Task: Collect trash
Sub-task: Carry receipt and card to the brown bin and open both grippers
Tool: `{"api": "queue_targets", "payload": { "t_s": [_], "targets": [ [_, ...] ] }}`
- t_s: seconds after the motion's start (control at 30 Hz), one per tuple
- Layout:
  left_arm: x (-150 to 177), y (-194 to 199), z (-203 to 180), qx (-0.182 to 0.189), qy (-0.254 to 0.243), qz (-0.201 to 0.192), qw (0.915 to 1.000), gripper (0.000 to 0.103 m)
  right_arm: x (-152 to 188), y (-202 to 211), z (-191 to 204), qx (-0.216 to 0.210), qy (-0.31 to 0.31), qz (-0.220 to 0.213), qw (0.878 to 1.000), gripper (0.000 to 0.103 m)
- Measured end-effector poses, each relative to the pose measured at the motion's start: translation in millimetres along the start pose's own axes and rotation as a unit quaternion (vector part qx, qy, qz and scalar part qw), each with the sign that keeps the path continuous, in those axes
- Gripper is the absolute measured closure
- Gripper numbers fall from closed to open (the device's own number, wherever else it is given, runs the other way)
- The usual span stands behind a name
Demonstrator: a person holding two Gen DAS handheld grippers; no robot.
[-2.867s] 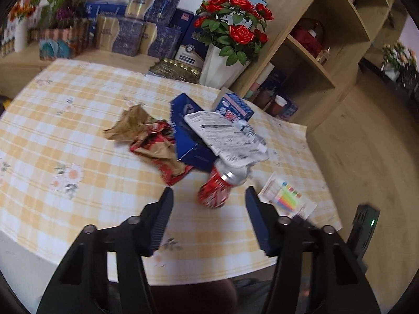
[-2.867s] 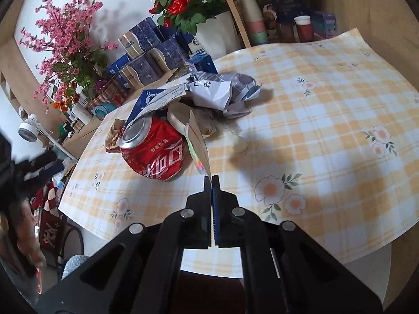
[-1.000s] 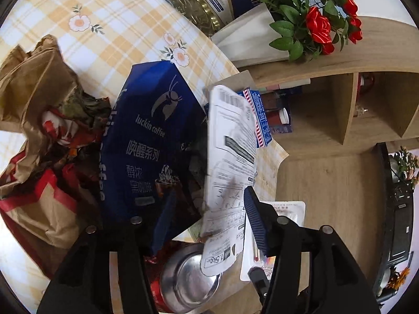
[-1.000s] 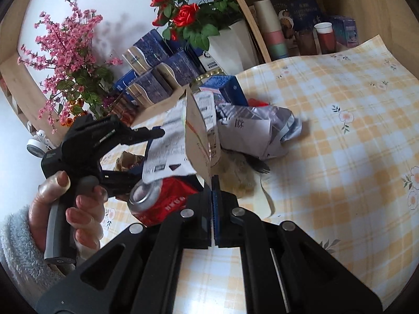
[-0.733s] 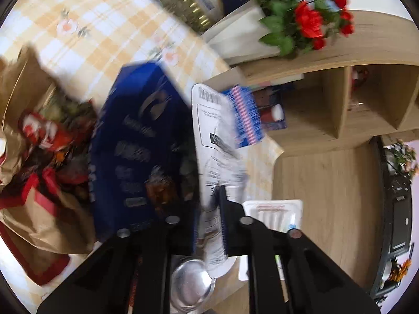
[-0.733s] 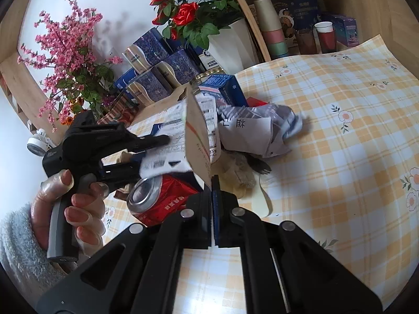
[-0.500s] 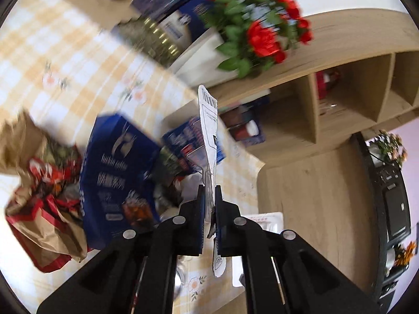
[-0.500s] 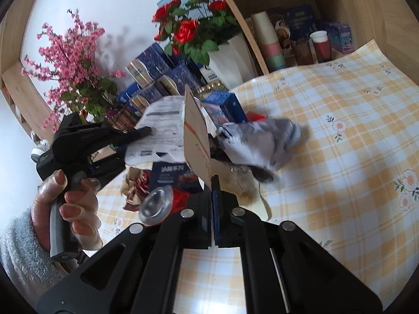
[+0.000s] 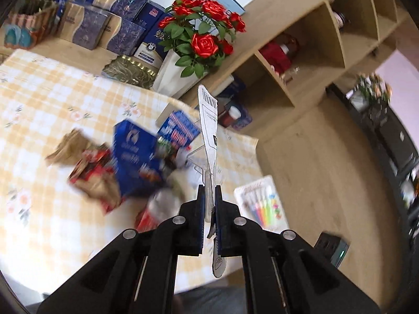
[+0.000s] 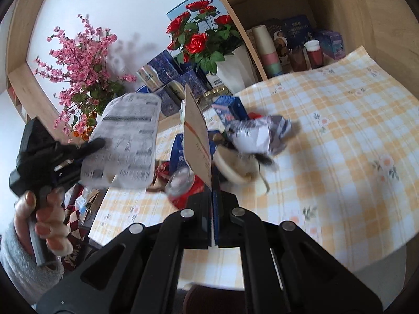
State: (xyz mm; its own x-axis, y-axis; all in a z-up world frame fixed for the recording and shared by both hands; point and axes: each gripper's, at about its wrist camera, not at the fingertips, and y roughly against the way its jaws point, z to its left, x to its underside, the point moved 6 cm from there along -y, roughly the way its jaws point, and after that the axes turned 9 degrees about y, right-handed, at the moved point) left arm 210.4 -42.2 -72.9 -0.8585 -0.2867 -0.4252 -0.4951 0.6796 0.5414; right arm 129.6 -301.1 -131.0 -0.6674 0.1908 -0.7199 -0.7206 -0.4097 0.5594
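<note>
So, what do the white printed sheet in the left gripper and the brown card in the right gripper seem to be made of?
The printed sheet looks like thin plastic film or glossy paper: it bends softly and carries a barcode; which one I cannot tell. The brown card looks like matte cardboard: stiff, flat, plain brown face.

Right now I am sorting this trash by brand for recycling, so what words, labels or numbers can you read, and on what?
None reads clearly.
White printed sheet in the left gripper: barcode and text lines, blurred.
Flat blue coffee bag: white logo, blurred.
Brown card in the right gripper: print too small.
Dark blue boxes: lettering too small.
</note>
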Motion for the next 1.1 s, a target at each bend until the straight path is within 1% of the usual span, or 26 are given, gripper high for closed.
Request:
{"api": "queue_targets", "payload": {
  "t_s": [0.1,0.13,0.2,0.3,0.37,0.4,0.5,0.57,0.7,0.77,0.83,0.9,0.93,0.97,1.0,1.07,1.1],
  "targets": [
    [39.5,24.9,4.8,0.000,-0.014,0.009,0.9999,0.096,17.9,15.1,8.4,-0.002,0.007,0.009,1.000,0.098],
    [47.9,29.2,6.5,0.002,-0.016,0.012,0.9998,0.096,27.7,23.1,12.8,-0.004,0.010,0.012,1.000,0.098],
    [75.3,43.3,10.2,0.004,-0.033,0.024,0.9992,0.096,40.0,32.9,18.3,-0.005,0.015,0.016,1.000,0.098],
    [113.1,55.9,15.4,-0.004,-0.065,0.046,0.9968,0.096,63.3,50.0,27.3,-0.010,0.019,0.020,1.000,0.098],
    [139.3,59.0,20.1,-0.012,-0.083,0.067,0.9942,0.096,81.8,61.2,32.9,-0.011,0.021,0.024,0.999,0.098],
    [158.6,60.4,23.6,-0.016,-0.098,0.082,0.9917,0.096,89.1,65.5,34.8,-0.011,0.021,0.026,0.999,0.098],
    [196.2,58.7,29.1,-0.030,-0.132,0.115,0.9840,0.096,108.4,77.0,38.0,-0.013,0.018,0.033,0.999,0.098],
    [219.2,54.0,30.0,-0.044,-0.164,0.135,0.9762,0.096,116.7,82.5,38.9,-0.014,0.018,0.038,0.999,0.098],
    [258.3,34.7,35.3,-0.072,-0.236,0.182,0.9517,0.096,127.7,90.1,39.2,-0.010,0.032,0.048,0.998,0.098],
    [268.1,20.5,44.8,-0.085,-0.244,0.205,0.9441,0.096,132.0,92.0,35.0,-0.007,0.035,0.051,0.998,0.098],
    [271.7,7.1,54.7,-0.098,-0.244,0.221,0.9392,0.096,136.4,92.0,28.7,-0.006,0.028,0.053,0.998,0.098],
    [276.2,-10.8,68.9,-0.121,-0.242,0.238,0.9328,0.096,138.9,90.2,22.0,-0.005,0.020,0.056,0.998,0.098],
    [279.4,-21.7,76.6,-0.136,-0.245,0.249,0.9272,0.096,141.9,88.2,16.3,-0.004,0.013,0.060,0.998,0.098],
    [281.8,-28.2,79.5,-0.143,-0.249,0.256,0.9229,0.096,144.0,87.3,11.8,-0.003,0.007,0.062,0.998,0.098],
    [286.8,-39.8,85.6,-0.154,-0.259,0.270,0.9145,0.096,146.1,86.7,7.5,-0.003,0.000,0.064,0.998,0.098],
    [296.4,-55.7,94.0,-0.170,-0.273,0.290,0.9014,0.096,150.4,83.2,-0.8,-0.001,-0.009,0.070,0.997,0.098],
    [301.6,-66.2,100.5,-0.182,-0.276,0.304,0.8934,0.096,153.6,81.3,-5.0,0.001,-0.012,0.076,0.997,0.098]
  ]
}}
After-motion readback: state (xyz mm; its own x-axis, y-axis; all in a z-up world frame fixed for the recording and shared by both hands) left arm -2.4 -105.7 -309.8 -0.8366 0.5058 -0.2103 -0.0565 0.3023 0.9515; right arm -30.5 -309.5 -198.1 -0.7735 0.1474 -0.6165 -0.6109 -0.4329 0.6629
